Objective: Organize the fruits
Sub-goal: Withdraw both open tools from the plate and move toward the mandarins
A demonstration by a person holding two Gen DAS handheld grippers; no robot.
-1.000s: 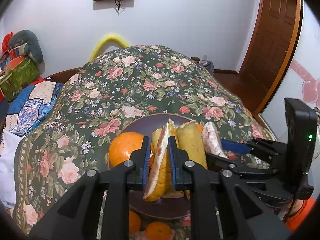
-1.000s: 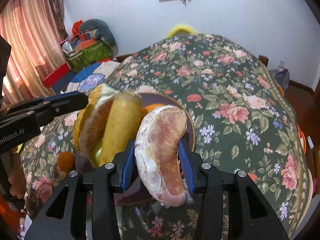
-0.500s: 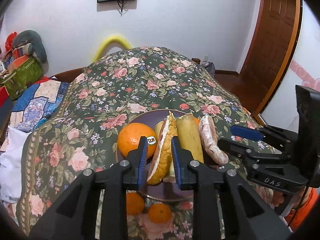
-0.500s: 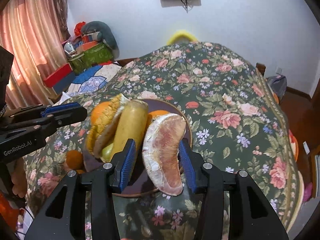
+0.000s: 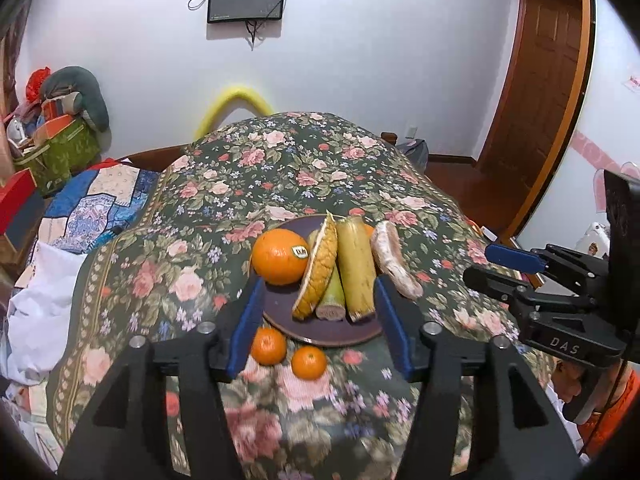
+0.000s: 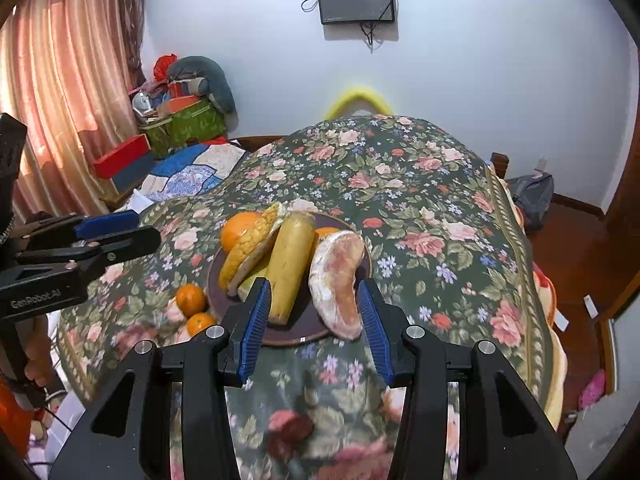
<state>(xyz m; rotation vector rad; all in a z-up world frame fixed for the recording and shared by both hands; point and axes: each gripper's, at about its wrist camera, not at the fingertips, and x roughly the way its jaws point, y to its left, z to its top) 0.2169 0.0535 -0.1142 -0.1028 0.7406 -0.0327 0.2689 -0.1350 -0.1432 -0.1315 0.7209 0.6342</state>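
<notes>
A dark round plate [image 5: 332, 332] [image 6: 296, 336] sits on the floral cloth. On it lie a large orange [image 5: 280, 256] [image 6: 236, 230], a yellow pomelo peel wedge [image 5: 318, 268] [image 6: 250, 248], a yellow-green cane piece [image 5: 356, 268] [image 6: 290, 264] and a peeled pink pomelo segment [image 5: 394, 260] [image 6: 338, 276]. Two small tangerines [image 5: 269, 346] [image 6: 191, 299] lie on the cloth by the plate's near left rim. My left gripper [image 5: 318, 328] is open and empty, just short of the plate. My right gripper [image 6: 314, 320] is open and empty before the pomelo segment.
The floral table [image 5: 304, 168] slopes away to a white wall. A patchwork blanket [image 5: 92, 204], boxes and a green bag [image 6: 188, 124] lie to the left. A wooden door [image 5: 536, 100] and bare floor are to the right.
Both grippers opened and drew back from the plate. The left let go of the peel wedge and the right let go of the pomelo segment; both now rest on the plate.
</notes>
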